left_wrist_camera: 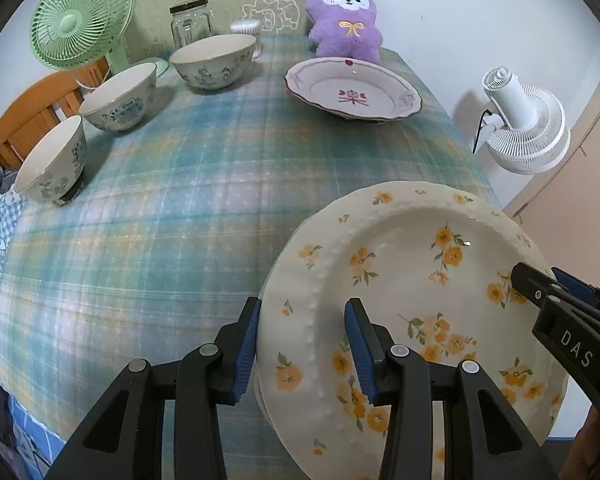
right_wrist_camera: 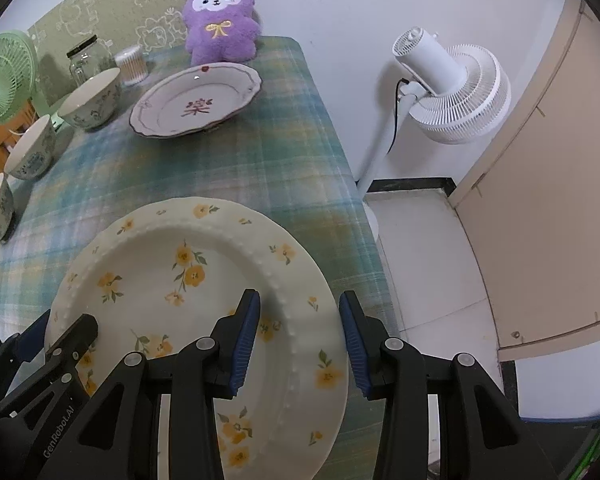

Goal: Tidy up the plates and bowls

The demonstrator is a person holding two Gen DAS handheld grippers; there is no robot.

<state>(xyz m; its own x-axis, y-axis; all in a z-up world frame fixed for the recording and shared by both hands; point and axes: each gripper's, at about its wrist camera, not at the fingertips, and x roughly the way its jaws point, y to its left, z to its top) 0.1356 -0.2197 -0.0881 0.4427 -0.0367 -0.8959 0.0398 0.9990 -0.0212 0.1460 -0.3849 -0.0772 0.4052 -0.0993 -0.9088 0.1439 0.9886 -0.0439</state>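
Surface: plaid tablecloth (left_wrist_camera: 148,216) in blue-green and yellow over a table; pale wall behind, a green patterned board in the upper left of both views.

Room: white standing fan (right_wrist_camera: 452,92) off the table's right edge on a light tiled floor, beside a beige door; green desk fan (left_wrist_camera: 80,20) at upper left, purple plush toy (left_wrist_camera: 346,20) at the far end.

Task thing: yellow-flowered plate (left_wrist_camera: 412,280), lower right of the left wrist view and lower centre of the right wrist view, at the table's near right corner; it looks lifted and tilted rather than lying flat, though that is a judgement.

Left gripper (left_wrist_camera: 306,348): partly closed, pinching the plate's left rim, one blue pad outside the rim and one inside the well.

Right gripper (right_wrist_camera: 300,340): partly closed, pinching the opposite, right rim in the same way.

Other dishes: red-patterned plate (left_wrist_camera: 354,90) near the plush toy; three blue-patterned bowls (left_wrist_camera: 118,98) in a row along the left side.

Key relation: red-patterned plate lies straight ahead of both tongs, up the frame and well apart, with bare cloth between; the right hand is on the side slightly nearer it.

Likely step: carrying the flowered plate forward to stack it with the other plate, keeping both rims level.

Risk: grip is on thin rims only, so uneven motion of the two hands could twist the plate loose.
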